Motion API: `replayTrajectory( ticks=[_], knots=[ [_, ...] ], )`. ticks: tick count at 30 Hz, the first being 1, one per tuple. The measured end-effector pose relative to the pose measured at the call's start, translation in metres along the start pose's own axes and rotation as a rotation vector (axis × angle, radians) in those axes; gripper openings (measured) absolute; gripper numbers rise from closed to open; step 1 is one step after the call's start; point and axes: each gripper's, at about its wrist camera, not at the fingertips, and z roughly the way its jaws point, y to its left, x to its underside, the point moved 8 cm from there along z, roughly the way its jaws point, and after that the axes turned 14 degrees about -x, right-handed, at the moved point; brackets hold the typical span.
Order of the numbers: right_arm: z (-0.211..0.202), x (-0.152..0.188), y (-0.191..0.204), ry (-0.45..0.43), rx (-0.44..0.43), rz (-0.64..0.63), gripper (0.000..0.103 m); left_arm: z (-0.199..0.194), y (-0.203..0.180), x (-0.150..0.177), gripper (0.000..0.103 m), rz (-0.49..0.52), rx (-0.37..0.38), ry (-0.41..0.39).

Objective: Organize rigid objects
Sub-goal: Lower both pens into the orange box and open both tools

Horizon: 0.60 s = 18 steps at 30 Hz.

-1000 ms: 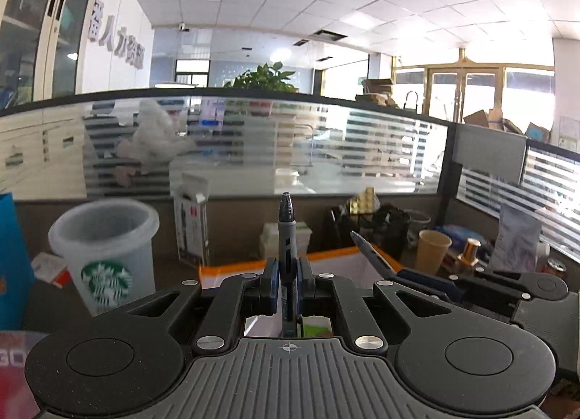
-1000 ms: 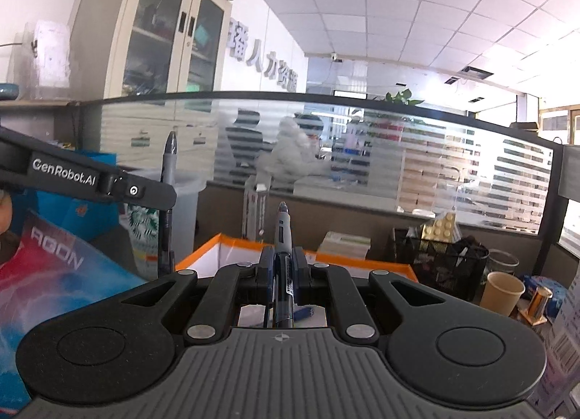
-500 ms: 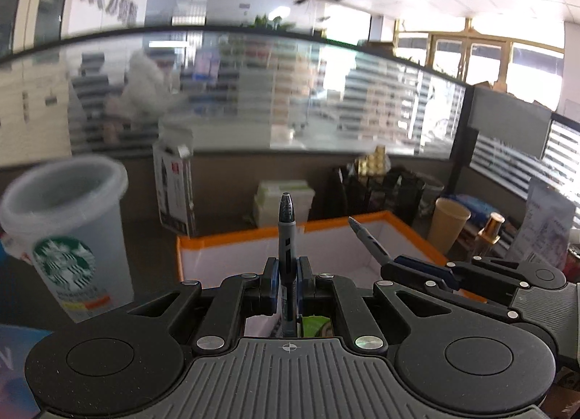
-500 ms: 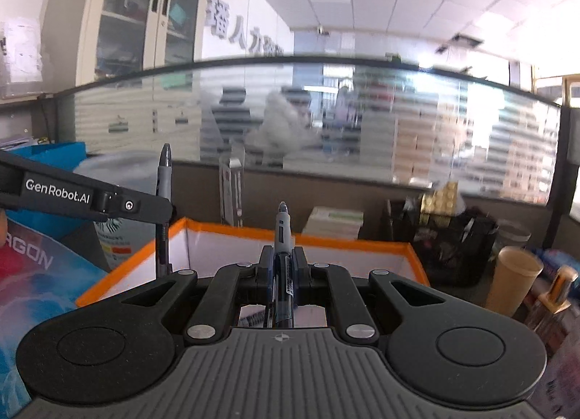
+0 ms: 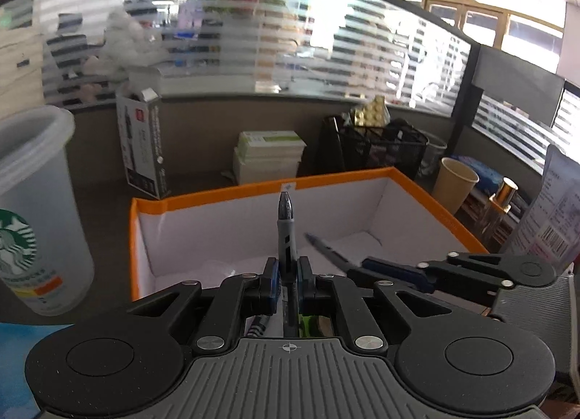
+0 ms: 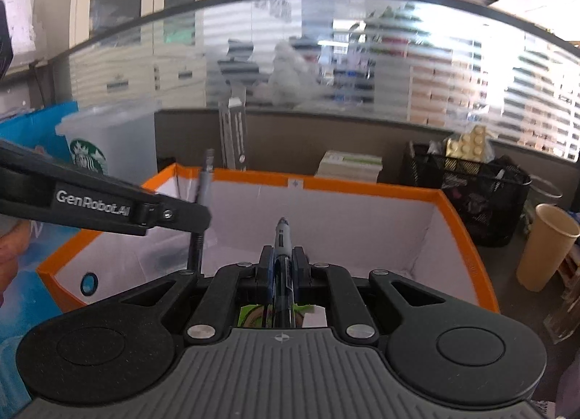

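Left tool (image 5: 288, 276) is clamping a grey-and-black pen (image 5: 286, 234), tip pointing up and forward over the open white cardboard box with orange rim (image 5: 232, 192). Right tool (image 6: 282, 266) is gripping a clear blue-barrelled pen with grey cap (image 6: 281, 237), also aiming over the same box. Both tools are sitting side by side at the box's near edge, each showing in the other's view. Translucent plastic cup with green logo (image 5: 27, 208) is standing on the tabletop just left of the box; tan paper cup (image 5: 456, 189) is standing right of it.
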Motion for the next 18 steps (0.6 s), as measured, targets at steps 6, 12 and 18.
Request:
replayTrajectory(
  ticks=[6, 12, 18],
  knots=[
    [0.02, 0.007, -0.003, 0.065, -0.005, 0.007, 0.009, 0.022, -0.001, 0.009, 0.008, -0.004, 0.014, 0.068],
    [0.023, 0.009, -0.005, 0.083, 0.005, 0.011, 0.01, 0.034, -0.001, 0.02, 0.007, -0.011, 0.015, 0.12],
    [0.022, 0.009, -0.004, 0.101, 0.016, 0.002, 0.01, 0.039, 0.001, 0.024, 0.014, -0.017, -0.016, 0.154]
  ],
)
